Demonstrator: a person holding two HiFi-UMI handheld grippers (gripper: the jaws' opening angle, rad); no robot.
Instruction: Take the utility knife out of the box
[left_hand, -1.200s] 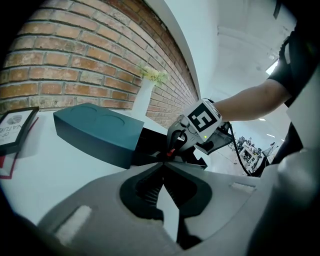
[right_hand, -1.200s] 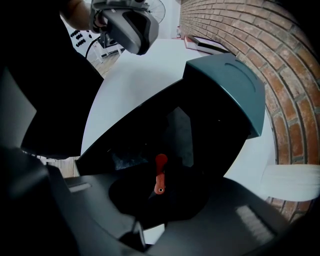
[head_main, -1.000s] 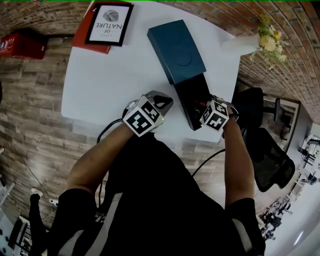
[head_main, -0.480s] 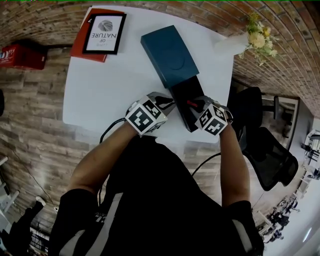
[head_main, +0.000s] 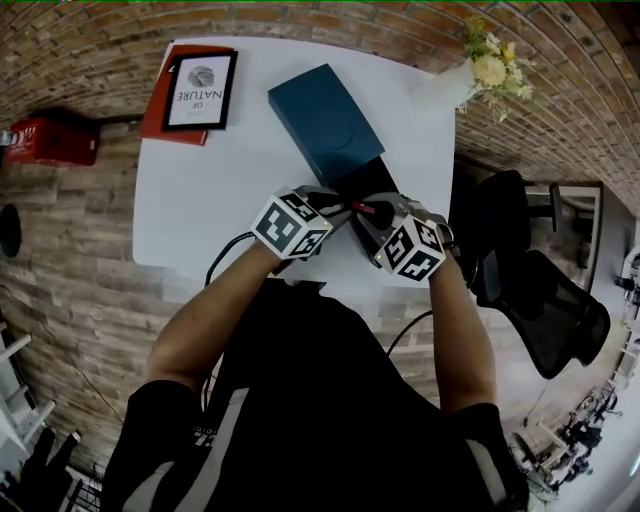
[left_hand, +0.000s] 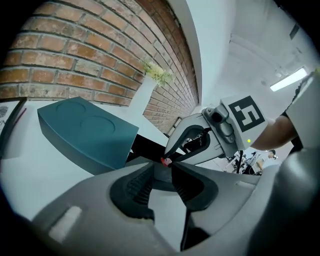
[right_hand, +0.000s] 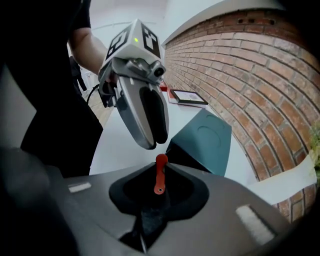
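The box lies on the white table (head_main: 200, 190): a teal sleeve (head_main: 325, 120) with a black tray (head_main: 375, 178) slid out toward me. My right gripper (head_main: 372, 214) is shut on the utility knife (right_hand: 160, 176), a red and black handle that stands up between its pads over the tray's near end. The left gripper (head_main: 336, 208) sits just left of it, its tips almost meeting the knife's red end (left_hand: 164, 161). Its jaws have just been opening, and nothing lies between them (left_hand: 162, 169). The sleeve also shows in both gripper views (left_hand: 85, 131) (right_hand: 210, 142).
A framed print on a red book (head_main: 198, 88) lies at the table's far left corner. A white vase of flowers (head_main: 468, 78) stands at the far right. A black office chair (head_main: 530, 290) is right of the table, and a red case (head_main: 55, 140) sits on the floor at left.
The right gripper has risen from the tray's near end with the red knife in its jaws. The left gripper has shifted right, toward it.
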